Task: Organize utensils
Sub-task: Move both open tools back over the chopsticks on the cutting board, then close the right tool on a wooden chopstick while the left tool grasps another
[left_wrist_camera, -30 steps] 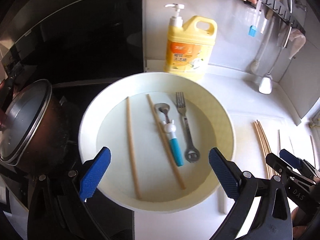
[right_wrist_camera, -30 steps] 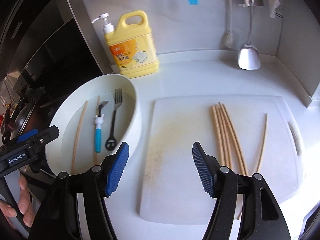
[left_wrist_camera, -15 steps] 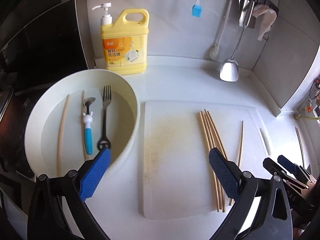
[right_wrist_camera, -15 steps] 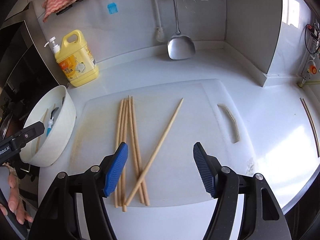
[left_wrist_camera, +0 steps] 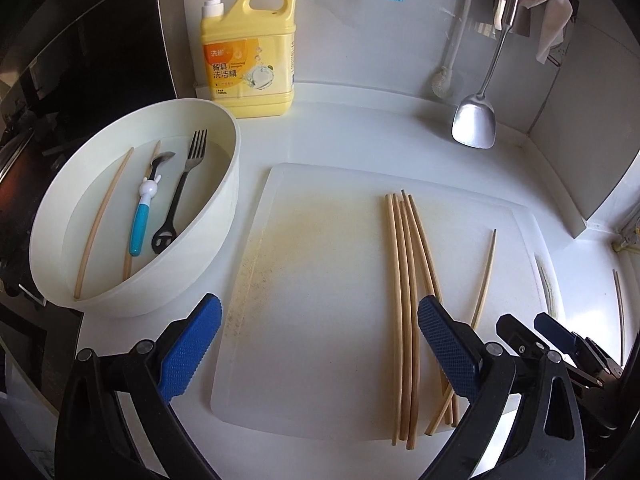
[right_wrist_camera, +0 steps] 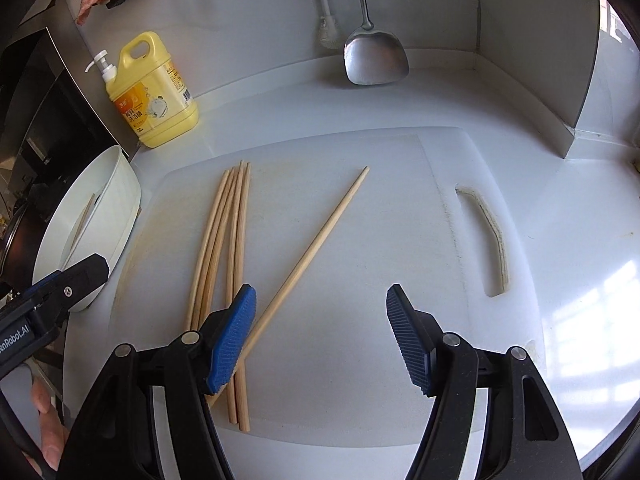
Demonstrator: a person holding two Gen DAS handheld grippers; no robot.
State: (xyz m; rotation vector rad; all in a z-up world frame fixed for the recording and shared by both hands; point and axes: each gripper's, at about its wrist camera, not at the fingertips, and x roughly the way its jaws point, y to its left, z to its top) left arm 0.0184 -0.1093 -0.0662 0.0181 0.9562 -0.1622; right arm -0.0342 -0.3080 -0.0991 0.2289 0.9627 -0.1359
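**Chopsticks on the board, cutlery in the basin**

Chopsticks (left_wrist_camera: 404,312) lie in a loose bundle on the white cutting board (left_wrist_camera: 312,280), running from its far edge toward its near edge; their near ends are partly hidden behind the tool pads in both views. A single chopstick (right_wrist_camera: 316,248) lies apart from the bundle, angled toward the board's far right, its near end crossing the bundle behind the right tool's pad. The white basin (left_wrist_camera: 208,236) sits on the desk (left_wrist_camera: 360,128) just beside the board's left edge, holding a fork (left_wrist_camera: 180,192), a blue-handled spoon (left_wrist_camera: 142,216) and two more chopsticks, one partly covered by the spoon. A yellow detergent bottle (left_wrist_camera: 250,52) stands at the desk's back edge, and a metal spatula (left_wrist_camera: 474,126) hangs against the wall. Another chopstick (left_wrist_camera: 620,312) lies on the desk near its right edge, cut off below.

The left tool (left_wrist_camera: 320,348) hovers over the board with pads wide apart, gripping nothing. The right tool (right_wrist_camera: 322,340) is likewise spread and empty.
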